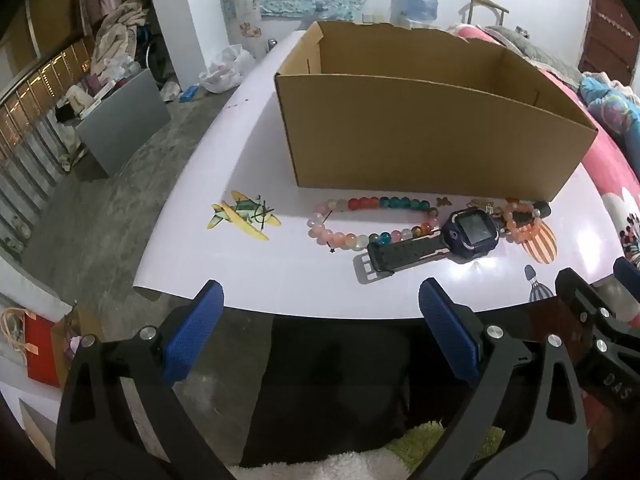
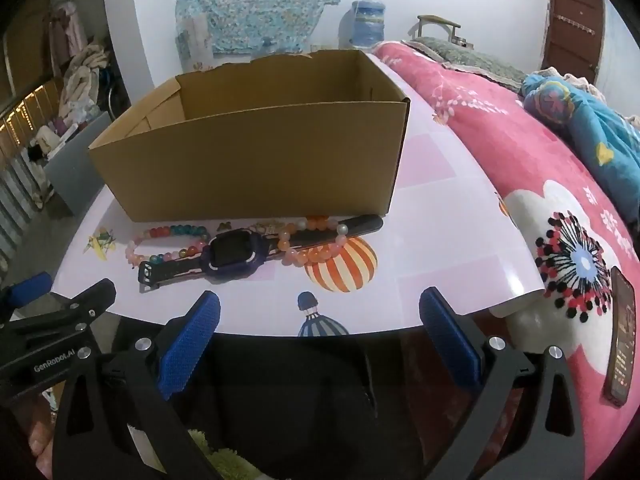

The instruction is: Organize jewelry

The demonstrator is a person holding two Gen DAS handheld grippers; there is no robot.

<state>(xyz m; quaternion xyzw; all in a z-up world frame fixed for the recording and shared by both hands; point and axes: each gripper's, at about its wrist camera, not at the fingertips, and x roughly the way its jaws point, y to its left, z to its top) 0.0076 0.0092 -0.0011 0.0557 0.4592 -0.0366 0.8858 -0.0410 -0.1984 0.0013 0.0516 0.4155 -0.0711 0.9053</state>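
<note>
Both the left gripper [image 1: 320, 304] and right gripper [image 2: 320, 312] are hovering spread wide, gripping nothing, while the smartwatch [image 1: 472, 232], multicolored bead bracelet [image 1: 360, 220] and orange bead bracelet [image 2: 316, 242] are lying on the bench [image 1: 280, 280] before the cardboard box [image 1: 424, 136].

Dim, cool indoor light; a small glare patch on the glossy table [image 1: 472, 268] beside the watch's [image 1: 472, 230] short shadow. Fisheye bends edges; corners vignette black.

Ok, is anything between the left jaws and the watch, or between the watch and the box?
Nothing visible blocks the open left gripper from the watch, but the orange bracelet is looped around its far strap. The multicolour bead bracelet lies beside it. Only the near wall of the cardboard box stands between the watch and the inside.
</note>
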